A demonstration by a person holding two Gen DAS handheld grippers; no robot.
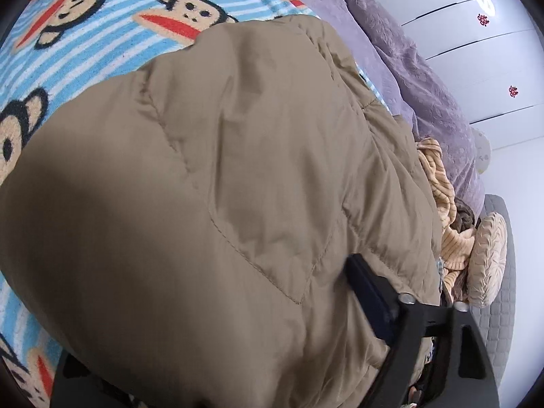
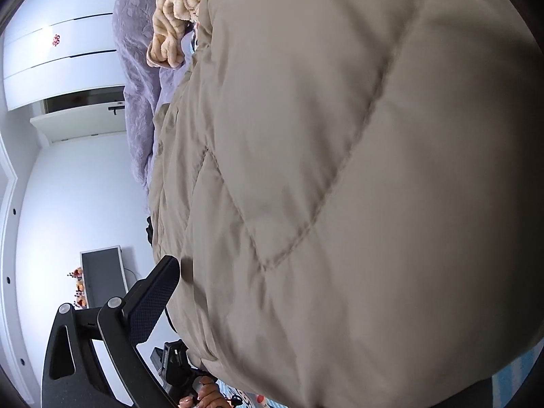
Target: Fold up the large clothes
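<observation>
Crowding both lenses at close range: tan quilted jacket (image 1: 217, 183), bulked up and draped over the front of each tool. Looks gathered between the two tools, probably so a thick section can be carried over in one piece rather than dragged. Of the left gripper (image 1: 272, 302), only one dark finger (image 1: 370, 299) on show, set well out to the side with cloth lying against it; other finger buried under fabric, so cannot tell whether clamped or merely wide with the jacket bulging through. Same story at the right gripper (image 2: 272, 272): one ribbed finger (image 2: 153, 302) touching the jacket's edge, partner hidden, grip not readable. Below that finger, a hand (image 2: 207, 396) wrapped round a black handle. Spread over the monkey-print blanket (image 1: 102, 34) on the bed, running up to the side edge where a purple throw (image 1: 425, 78) and a peach fleece (image 1: 445, 217) are heaped, a round cushion (image 1: 489, 258) just beyond; print left bare toward the far corner. As to looks: smooth matte shell, puffy filling, stitched lines crossing in big panels, soft creases near the seams, no zip or collar visible. Judged mid-fold, not yet flattened.
</observation>
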